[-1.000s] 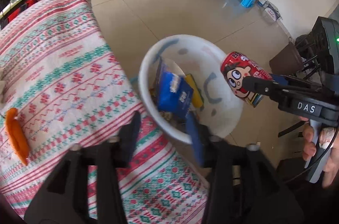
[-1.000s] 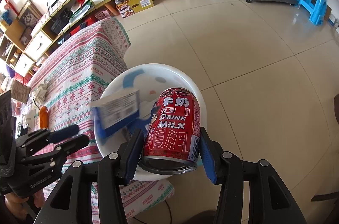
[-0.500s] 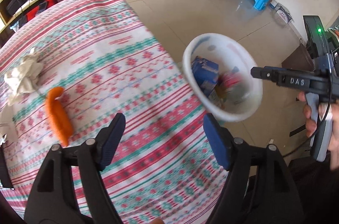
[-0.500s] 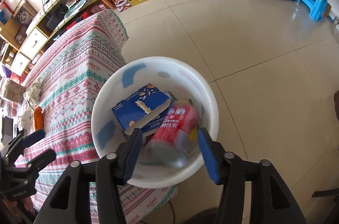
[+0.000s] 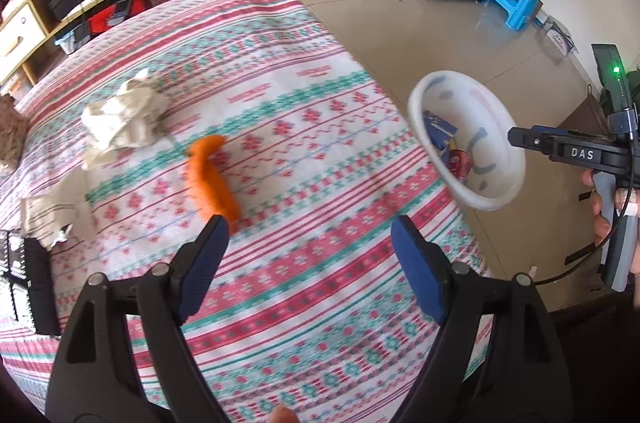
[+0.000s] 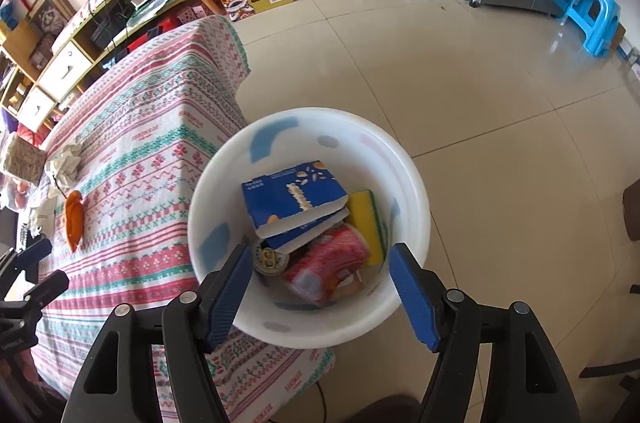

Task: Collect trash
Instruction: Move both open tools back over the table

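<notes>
**Both grippers empty and spread: one above the bin, one above the patterned cloth**

The right gripper (image 6: 320, 287) sits low in the right wrist view, its blue-padded jaws wide apart and holding nothing, poised directly above the white round plastic bin (image 6: 412, 183). The left gripper (image 5: 308, 263) is likewise spread and empty at the bottom of the left wrist view, over the red, green and white patterned tablecloth (image 5: 280, 111).

The bin stands on the pale tiled floor (image 6: 480, 83) just beside the table's near corner, where the cloth hangs over the edge. To the right and above the bin in the right wrist view the floor is open as far as the blue plastic stool (image 6: 592, 11) in the upper right.

Only the right wrist view looks into the bin: a blue cardboard box (image 6: 292, 199) lies on top, a yellow sponge (image 6: 366, 223) against the right wall, and below them a red drink can (image 6: 328, 263), blurred, probably lying on its side. The left wrist view shows the bin from the side, at right of frame, with the right gripper's black body reaching in from the right edge.

The left wrist view shows better what lies on the cloth: an orange curved peel-like scrap (image 5: 212, 179) just above the left finger pad, and a crumpled white paper wad (image 5: 124, 119) at upper left.
</notes>
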{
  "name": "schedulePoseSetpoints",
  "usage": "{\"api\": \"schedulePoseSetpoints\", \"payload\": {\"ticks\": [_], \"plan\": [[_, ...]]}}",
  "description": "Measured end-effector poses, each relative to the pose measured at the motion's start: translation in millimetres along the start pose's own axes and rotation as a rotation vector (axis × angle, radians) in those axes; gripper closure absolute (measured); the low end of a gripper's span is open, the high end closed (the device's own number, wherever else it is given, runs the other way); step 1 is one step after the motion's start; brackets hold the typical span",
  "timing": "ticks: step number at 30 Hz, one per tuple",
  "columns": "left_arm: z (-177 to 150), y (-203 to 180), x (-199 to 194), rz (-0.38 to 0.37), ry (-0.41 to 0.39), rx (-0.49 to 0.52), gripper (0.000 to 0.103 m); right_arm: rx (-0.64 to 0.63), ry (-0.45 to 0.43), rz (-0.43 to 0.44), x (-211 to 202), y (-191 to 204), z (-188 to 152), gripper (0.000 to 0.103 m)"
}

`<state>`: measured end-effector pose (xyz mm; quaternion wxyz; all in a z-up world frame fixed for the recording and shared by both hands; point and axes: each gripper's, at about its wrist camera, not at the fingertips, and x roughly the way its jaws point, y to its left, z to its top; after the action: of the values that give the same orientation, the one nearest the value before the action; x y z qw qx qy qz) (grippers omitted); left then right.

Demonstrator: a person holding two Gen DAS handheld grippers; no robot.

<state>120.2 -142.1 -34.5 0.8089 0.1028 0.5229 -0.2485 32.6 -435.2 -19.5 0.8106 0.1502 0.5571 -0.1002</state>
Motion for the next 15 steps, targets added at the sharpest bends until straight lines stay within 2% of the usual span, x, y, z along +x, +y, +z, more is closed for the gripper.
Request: {"api": "schedulePoseSetpoints", "payload": {"ticks": [5, 15], "plan": [[-9, 25, -9, 0.041, 0.012, -0.024, 0.018, -0.014, -0.010, 0.014, -3, 18, 3, 0.026], [-26, 88, -23, 0.132, 0.040, -0.093, 0.018, -0.087, -0.019, 0.050, 3, 83, 13, 0.024]]}}
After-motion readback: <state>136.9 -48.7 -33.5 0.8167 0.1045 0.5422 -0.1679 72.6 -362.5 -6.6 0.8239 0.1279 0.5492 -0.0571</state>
